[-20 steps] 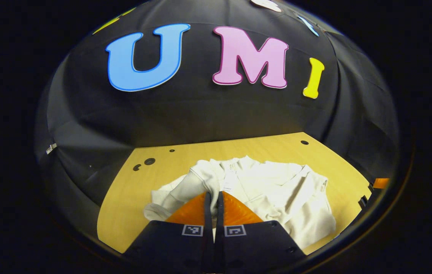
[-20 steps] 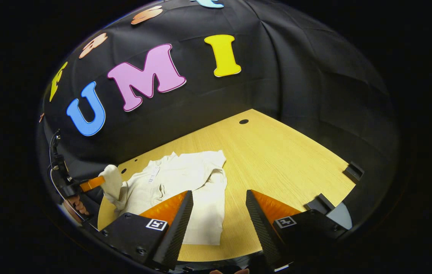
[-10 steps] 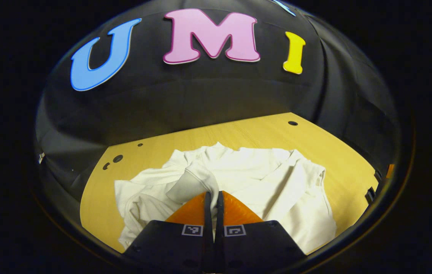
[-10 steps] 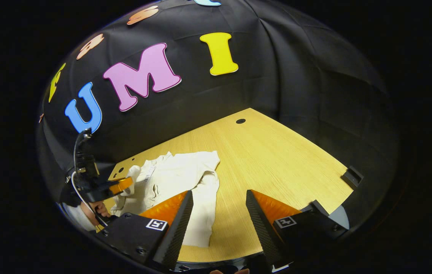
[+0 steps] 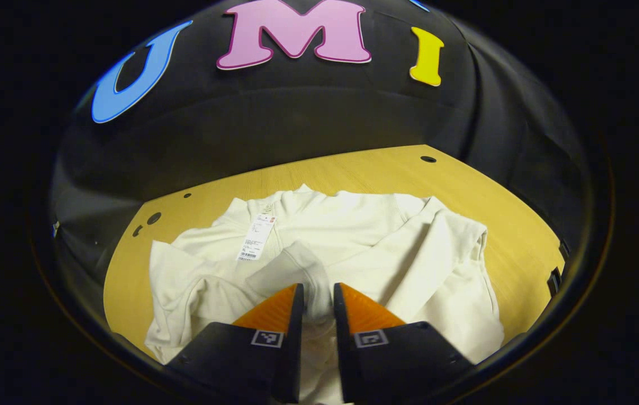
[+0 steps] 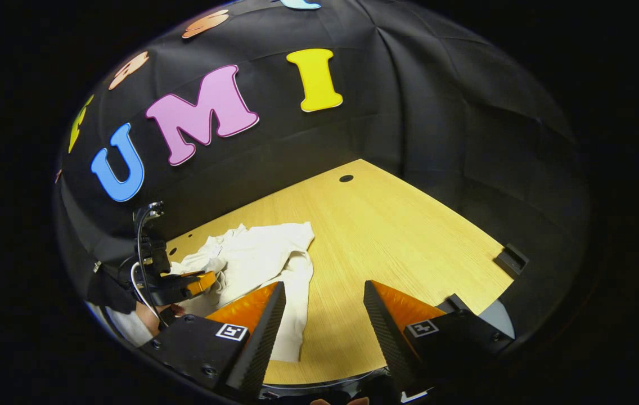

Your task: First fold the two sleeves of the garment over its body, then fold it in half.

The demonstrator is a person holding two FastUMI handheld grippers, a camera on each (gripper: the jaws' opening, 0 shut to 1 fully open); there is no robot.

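A cream garment (image 5: 353, 247) is spread on the wooden surface (image 5: 499, 208), with its collar toward the black wall and a paper tag (image 5: 255, 237) lying near the collar. One sleeve (image 5: 437, 247) is already laid over the body on one side. The cuff (image 5: 291, 270) of the other sleeve is seen lying on the body, just in front of the left gripper (image 5: 314, 295), whose fingers are parted by a narrow gap; no cloth is pressed between them. The right gripper (image 6: 322, 301) is held wide apart and empty above the bare surface beside the garment's edge. In the right gripper view the left gripper (image 6: 207, 280) is seen low over the garment.
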